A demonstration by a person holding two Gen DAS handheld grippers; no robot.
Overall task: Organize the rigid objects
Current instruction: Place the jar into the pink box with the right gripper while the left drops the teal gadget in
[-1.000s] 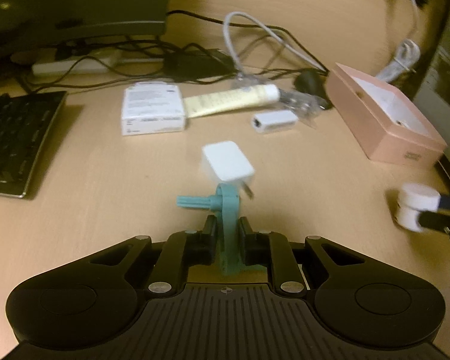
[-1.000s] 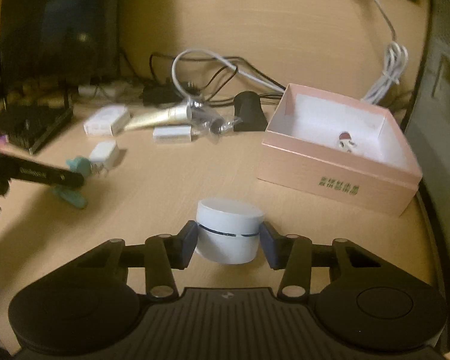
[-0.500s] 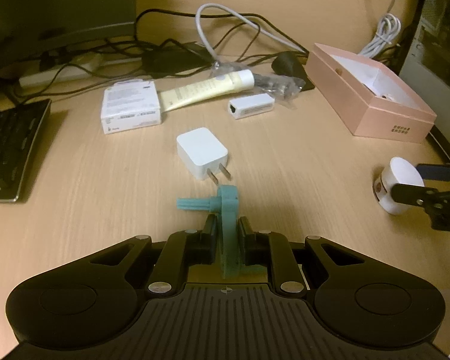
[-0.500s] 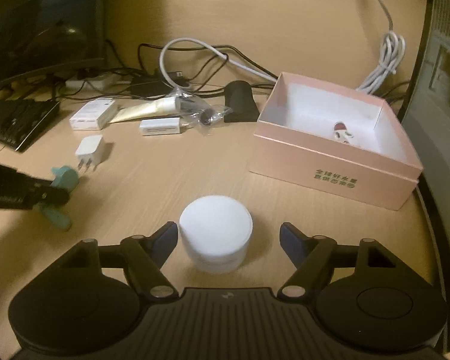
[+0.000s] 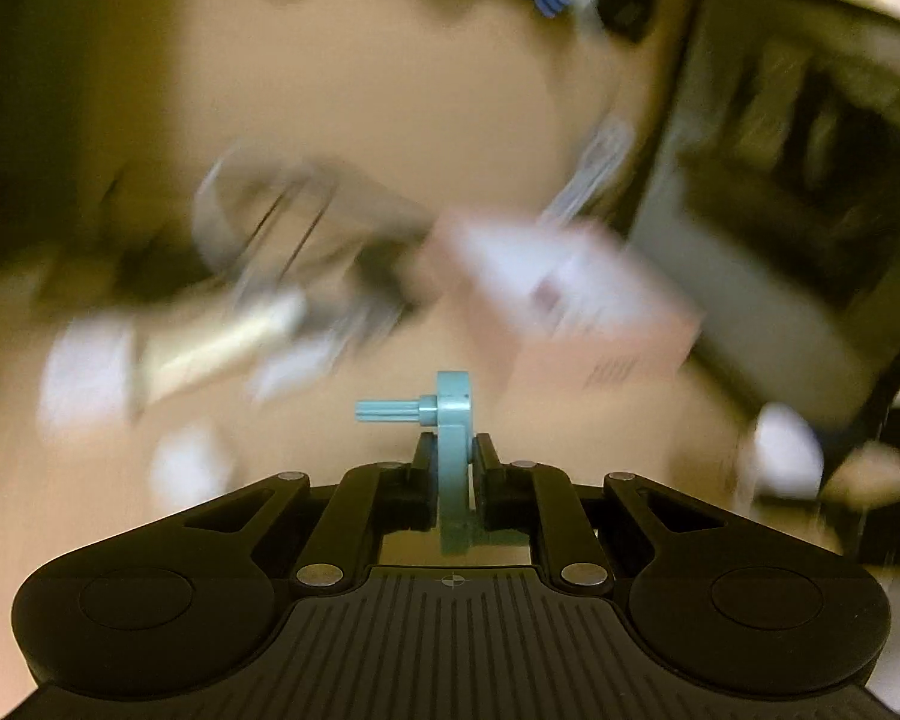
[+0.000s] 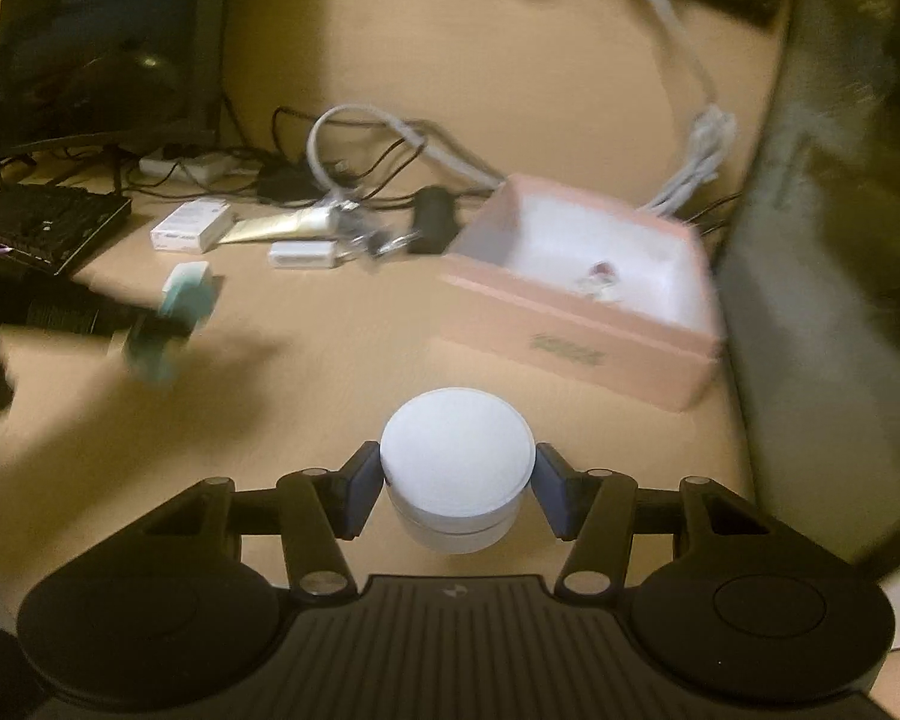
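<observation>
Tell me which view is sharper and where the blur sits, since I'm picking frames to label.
Left wrist view: the desk is badly smeared; only the left gripper and its teal plastic part are crisp. Right wrist view: sharper; white jar clear, pink box soft, dim yellowish light.

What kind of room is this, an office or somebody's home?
Most likely a computer desk, at home or in an office; the pictures can't settle which. A keyboard sits below a monitor, with a power strip and tangled cables along the back of the wooden desktop.
</observation>
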